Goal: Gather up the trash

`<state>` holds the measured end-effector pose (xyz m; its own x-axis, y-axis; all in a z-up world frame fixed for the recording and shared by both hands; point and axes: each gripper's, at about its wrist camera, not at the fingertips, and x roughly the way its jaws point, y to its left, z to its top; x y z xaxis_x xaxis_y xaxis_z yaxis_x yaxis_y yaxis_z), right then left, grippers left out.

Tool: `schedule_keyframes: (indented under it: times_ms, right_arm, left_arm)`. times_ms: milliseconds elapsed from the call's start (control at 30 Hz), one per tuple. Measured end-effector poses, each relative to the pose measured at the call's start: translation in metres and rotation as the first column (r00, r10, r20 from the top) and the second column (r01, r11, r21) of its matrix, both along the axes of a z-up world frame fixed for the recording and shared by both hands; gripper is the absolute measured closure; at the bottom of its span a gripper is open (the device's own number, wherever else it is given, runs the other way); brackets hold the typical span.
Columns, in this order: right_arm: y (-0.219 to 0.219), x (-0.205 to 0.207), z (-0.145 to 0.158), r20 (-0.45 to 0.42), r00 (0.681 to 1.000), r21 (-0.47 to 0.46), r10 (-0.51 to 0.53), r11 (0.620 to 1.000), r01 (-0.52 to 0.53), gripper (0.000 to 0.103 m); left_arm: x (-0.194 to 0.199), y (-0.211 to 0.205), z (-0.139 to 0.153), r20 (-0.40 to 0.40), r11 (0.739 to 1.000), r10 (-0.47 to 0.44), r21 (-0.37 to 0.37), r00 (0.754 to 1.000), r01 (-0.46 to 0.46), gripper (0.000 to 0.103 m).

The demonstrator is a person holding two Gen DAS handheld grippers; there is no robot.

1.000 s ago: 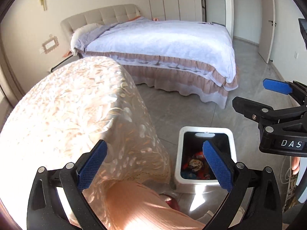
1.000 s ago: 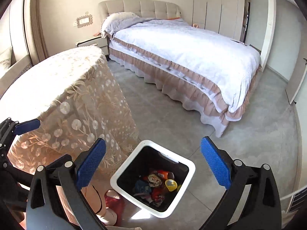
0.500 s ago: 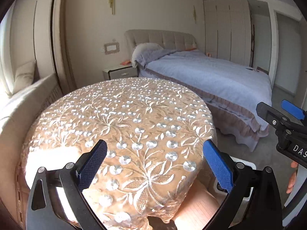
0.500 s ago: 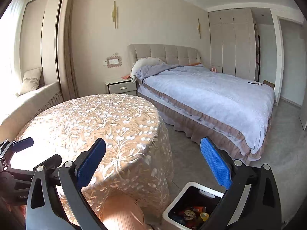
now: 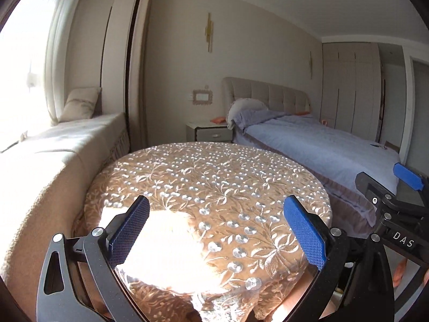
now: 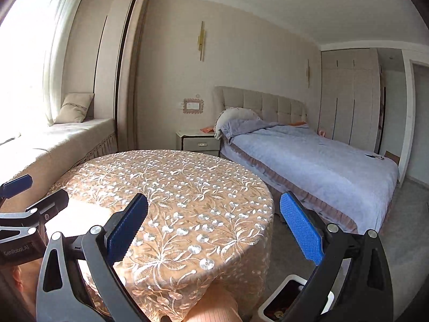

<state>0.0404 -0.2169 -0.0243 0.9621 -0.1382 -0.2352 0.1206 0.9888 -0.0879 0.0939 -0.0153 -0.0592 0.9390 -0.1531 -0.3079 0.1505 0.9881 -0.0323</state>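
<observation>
Sunlit bedroom: bed, lace-draped table

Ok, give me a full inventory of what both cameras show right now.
round table: one, beige floral lace cloth, front centre.
bin: one, white, on the floor right of the table, mostly hidden.
bed: one, lilac cover, right.
headboard: one, beige, against the wall.
nightstand: one, pale, left of the bed.
window seat: one, cream, left.
cushion: one, beige, on the window seat.
wardrobe: one, beige, far right.
wall lights: two, gold, back wall.
left gripper: open, blue pads.
right gripper: open, blue pads.
</observation>
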Motion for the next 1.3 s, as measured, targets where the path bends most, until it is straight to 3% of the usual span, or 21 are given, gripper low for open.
schedule_keyframes:
  times_ms: [400, 667, 1300]
  right_arm:
    - [0.039, -0.012, 0.019, 0.031, 0.998, -0.026, 0.06, 0.998, -0.06, 0.005]
    - [0.044, -0.019, 0.017, 0.046, 0.997, -0.052, 0.055, 0.997, -0.053, 0.005]
    - [0.043, -0.019, 0.017, 0.043, 0.998, -0.058, 0.035, 0.998, -0.033, 0.005]
  left_arm:
    - [-0.028, 0.02, 0.026, 0.087, 0.999, 0.039, -0.023, 0.995, -0.037, 0.005]
    - [-0.027, 0.024, 0.023, 0.046, 0.997, -0.011, -0.082, 0.999, 0.015, 0.005]
    - [-0.023, 0.02, 0.019, 0.039, 0.999, 0.018, -0.045, 0.999, -0.016, 0.005]
